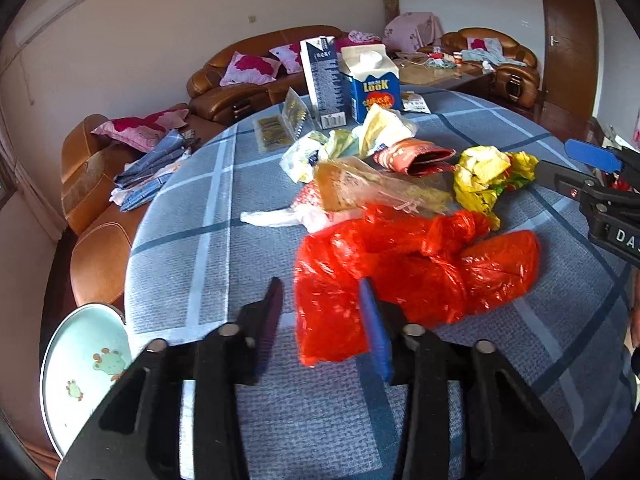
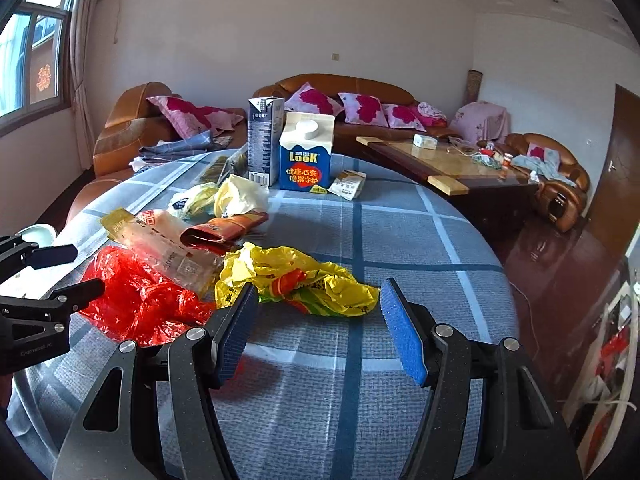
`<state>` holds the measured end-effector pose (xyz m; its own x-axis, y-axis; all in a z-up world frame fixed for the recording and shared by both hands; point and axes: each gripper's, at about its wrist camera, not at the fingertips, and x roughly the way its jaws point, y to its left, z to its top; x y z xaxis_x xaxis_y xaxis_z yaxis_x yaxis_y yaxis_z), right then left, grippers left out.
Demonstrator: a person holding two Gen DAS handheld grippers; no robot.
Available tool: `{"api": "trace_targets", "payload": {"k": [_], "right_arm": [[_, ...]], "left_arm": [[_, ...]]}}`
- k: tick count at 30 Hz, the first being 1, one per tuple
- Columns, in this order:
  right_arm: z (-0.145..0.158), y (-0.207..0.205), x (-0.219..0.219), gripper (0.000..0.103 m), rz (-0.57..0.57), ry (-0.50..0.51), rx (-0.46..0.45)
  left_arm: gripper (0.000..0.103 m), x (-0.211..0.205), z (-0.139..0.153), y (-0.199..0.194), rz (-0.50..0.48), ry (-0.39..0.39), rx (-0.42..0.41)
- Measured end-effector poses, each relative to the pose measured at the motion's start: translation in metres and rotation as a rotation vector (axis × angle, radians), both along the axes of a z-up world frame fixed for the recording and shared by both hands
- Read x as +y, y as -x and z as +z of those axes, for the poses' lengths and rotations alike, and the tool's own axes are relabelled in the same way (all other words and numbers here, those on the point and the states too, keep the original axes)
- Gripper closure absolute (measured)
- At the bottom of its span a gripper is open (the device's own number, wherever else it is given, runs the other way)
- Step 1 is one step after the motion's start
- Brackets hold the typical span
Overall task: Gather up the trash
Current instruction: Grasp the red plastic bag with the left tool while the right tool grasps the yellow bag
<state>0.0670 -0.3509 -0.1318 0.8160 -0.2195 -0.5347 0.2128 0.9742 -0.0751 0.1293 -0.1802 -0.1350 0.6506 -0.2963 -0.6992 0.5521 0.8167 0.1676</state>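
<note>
Left gripper (image 1: pixel 324 308) jaws spread around red bag (image 1: pixel 408 276) edge, right gripper (image 2: pixel 320 312) jaws spread before yellow bag (image 2: pixel 296 280)

Red bag (image 1: pixel 400 264) near corner behind left gripper's blue pad (image 1: pixel 376 332), motion-blurred. Basin (image 1: pixel 80 364) cut by left edge. Small print on clear wrapper (image 2: pixel 168 248) unreadable.

White walls enclose the room. A brown leather sofa (image 2: pixel 344 92) with pink floral cushions (image 2: pixel 362 108) stands against the far wall; left of it is a daylit window (image 2: pixel 32 44), right of it a glass-topped coffee table (image 2: pixel 444 160), an armchair (image 2: pixel 556 184) and a brown door (image 1: pixel 570 36).
</note>
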Motion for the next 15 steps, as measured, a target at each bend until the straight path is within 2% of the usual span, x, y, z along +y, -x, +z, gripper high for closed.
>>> {"api": "trace_targets", "payload": {"k": [1, 3, 7, 15], "right_arm": [[-0.001, -0.001, -0.003, 0.040, 0.000, -0.010, 0.003], [-0.002, 0.000, -0.005, 0.040, 0.002, -0.017, 0.004], [-0.002, 0.000, -0.005, 0.040, -0.002, -0.010, 0.002], [0.002, -0.004, -0.035, 0.039, -0.084, -0.038, 0.009]], "left_arm": [[0.082, -0.001, -0.002, 0.001, -0.013, -0.002, 0.009], [0.101, -0.002, -0.006, 0.002, -0.035, -0.005, 0.025], [0.103, 0.001, -0.001, 0.006, -0.041, 0.015, 0.018], [0.103, 0.029, 0.034, 0.015, -0.002, 0.103, -0.050]]}}
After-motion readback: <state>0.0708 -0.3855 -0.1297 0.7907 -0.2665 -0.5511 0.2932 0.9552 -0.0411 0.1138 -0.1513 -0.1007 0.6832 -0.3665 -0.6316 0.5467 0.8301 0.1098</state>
